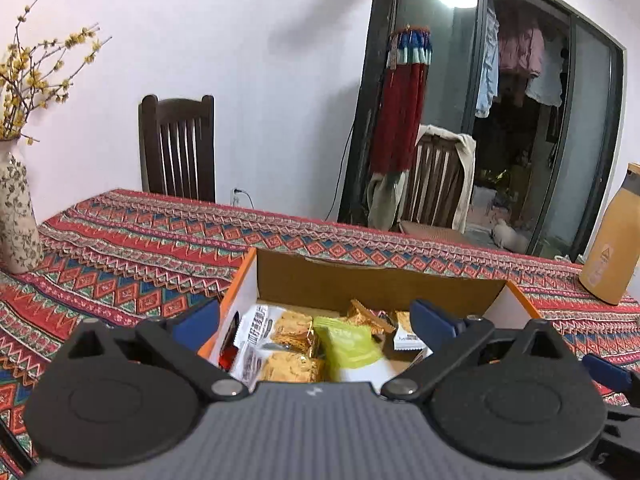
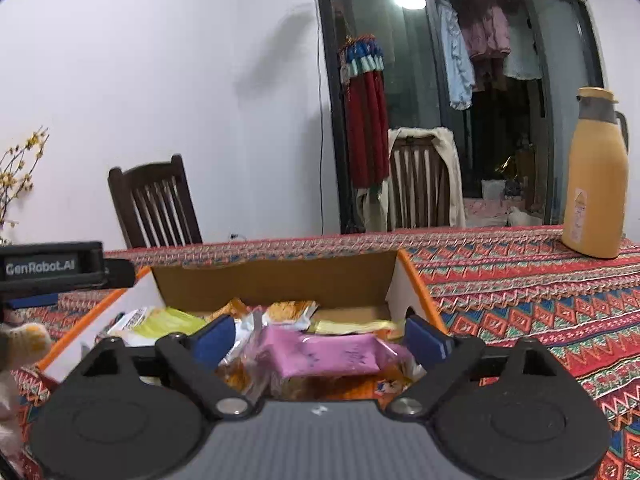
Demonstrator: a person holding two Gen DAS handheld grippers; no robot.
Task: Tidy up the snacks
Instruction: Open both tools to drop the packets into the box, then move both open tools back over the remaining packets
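An orange-edged cardboard box [image 1: 376,280] stands on the patterned tablecloth and holds several snack packets. In the left wrist view I see golden cracker packs [image 1: 294,330], a green packet [image 1: 352,344] and white wrappers. My left gripper [image 1: 316,320] is open above the box's near side, holding nothing. In the right wrist view the box [image 2: 276,280] holds a pink packet [image 2: 336,354], a yellow-green packet [image 2: 172,320] and orange packs. My right gripper [image 2: 320,338] is open, its blue pads on either side of the pink packet, which lies in the box.
A floral vase [image 1: 16,216] with yellow branches stands at the table's far left. An orange thermos jug [image 2: 596,176] stands at the far right. Two wooden chairs [image 1: 178,148] sit behind the table. The left gripper's body [image 2: 52,268] shows at the left of the right wrist view.
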